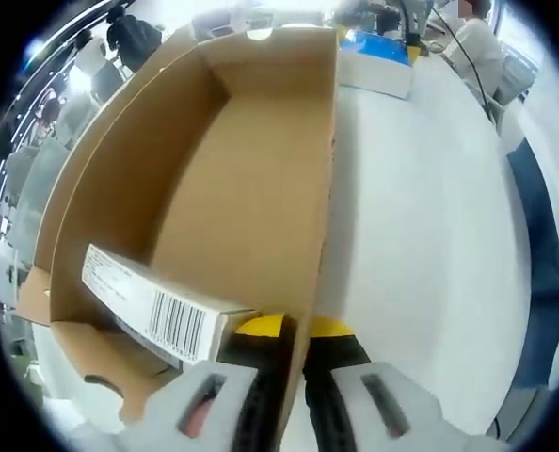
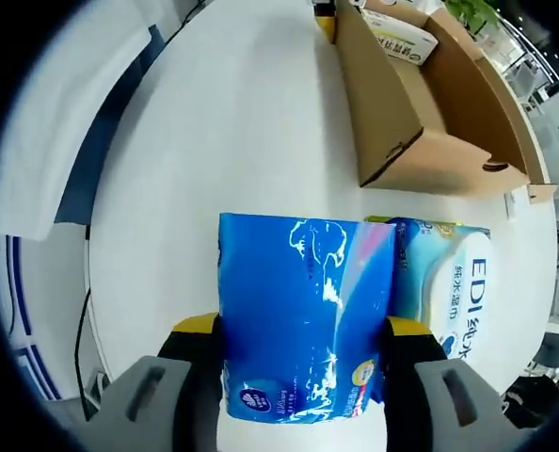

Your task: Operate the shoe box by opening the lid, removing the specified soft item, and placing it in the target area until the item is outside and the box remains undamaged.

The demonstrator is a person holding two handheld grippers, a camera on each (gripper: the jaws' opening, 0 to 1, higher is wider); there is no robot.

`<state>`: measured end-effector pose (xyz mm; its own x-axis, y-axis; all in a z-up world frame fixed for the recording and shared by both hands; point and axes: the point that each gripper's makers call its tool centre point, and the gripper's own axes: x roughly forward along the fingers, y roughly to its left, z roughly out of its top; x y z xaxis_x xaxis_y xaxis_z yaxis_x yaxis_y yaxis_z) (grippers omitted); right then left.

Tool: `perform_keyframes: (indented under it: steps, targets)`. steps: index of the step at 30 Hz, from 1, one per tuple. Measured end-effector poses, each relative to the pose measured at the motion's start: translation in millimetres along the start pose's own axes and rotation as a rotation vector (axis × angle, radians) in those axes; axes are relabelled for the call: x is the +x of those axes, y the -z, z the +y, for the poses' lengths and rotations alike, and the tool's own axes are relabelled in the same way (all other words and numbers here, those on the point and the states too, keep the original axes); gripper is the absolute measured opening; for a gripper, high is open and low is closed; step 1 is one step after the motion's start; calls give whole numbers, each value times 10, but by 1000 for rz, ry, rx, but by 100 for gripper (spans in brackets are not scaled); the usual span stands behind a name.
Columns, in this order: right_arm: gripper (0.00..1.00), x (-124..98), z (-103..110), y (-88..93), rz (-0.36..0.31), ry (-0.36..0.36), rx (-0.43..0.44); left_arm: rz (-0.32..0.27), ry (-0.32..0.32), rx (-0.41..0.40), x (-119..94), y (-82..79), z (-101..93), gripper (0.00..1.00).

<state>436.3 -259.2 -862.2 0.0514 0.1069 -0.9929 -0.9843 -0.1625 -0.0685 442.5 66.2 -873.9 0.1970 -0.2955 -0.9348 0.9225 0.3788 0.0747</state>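
Right gripper view: we see the right gripper clamped on a blue soft pack, held over the white table, outside the open box; a wipes pack touches it. Left gripper view: the left gripper pinches the box wall; inside the box lies a small carton.
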Motion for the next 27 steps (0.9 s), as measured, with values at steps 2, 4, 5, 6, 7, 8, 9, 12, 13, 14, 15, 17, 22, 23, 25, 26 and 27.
perform_keyframes:
  steps: [2, 4, 5, 6, 7, 8, 9, 12, 13, 14, 15, 17, 22, 23, 25, 26, 27]
  targets:
    - [68, -3, -5, -3, -1, 1, -4, 0, 0, -1, -12, -4, -5, 5]
    - [68, -4, -7, 0, -4, 1, -3, 0, 0, -2, -22, -8, -9, 5]
    - [68, -3, -8, 4, -5, 1, -3, 0, 0, -1, -25, -9, -10, 5]
    - [68, -3, -9, 3, -7, 2, -2, 0, 0, -2, -25, -11, -10, 5]
    - [68, -3, -11, 0, -8, 2, -2, 0, 0, -1, -27, -11, -11, 5]
    - [68, -4, -13, -2, -10, 3, 0, 0, 0, -1, -26, -13, -10, 5]
    - [68, -11, -12, -10, -12, 5, 4, 1, 0, -1, -27, -13, -10, 5]
    - [68, -76, -16, -34, -26, 10, 20, 1, 0, -2, -27, -15, -11, 5]
    - [68, -87, -19, -39, -31, 10, 24, 0, 0, -1, -28, -16, -11, 5]
    - [68, -135, -34, -78, -54, 17, 42, 0, 0, 0, -29, -22, -13, 5]
    - [68, -201, -39, -97, -63, 22, 59, 0, 0, 1, -29, -23, -14, 5]
    - [68, -396, -60, -173, -95, 43, 100, 0, 0, 3, -15, -18, -6, 5]
    - [66, -778, -283, -461, -230, 82, 294, -2, -3, 10, -22, -27, -19, 5]
    - [65, -912, -383, -590, -275, 99, 323, -2, -3, 11, -25, -28, -21, 5]
    - [64, -1007, -573, -714, -311, 123, 327, -3, -3, 13, -21, -27, -17, 5]
    - [64, -1037, -605, -746, -313, 127, 324, -2, -3, 13, -28, -31, -20, 5]
    - [63, -1155, -692, -904, -331, 141, 308, -2, -3, 12, -33, -33, -23, 5]
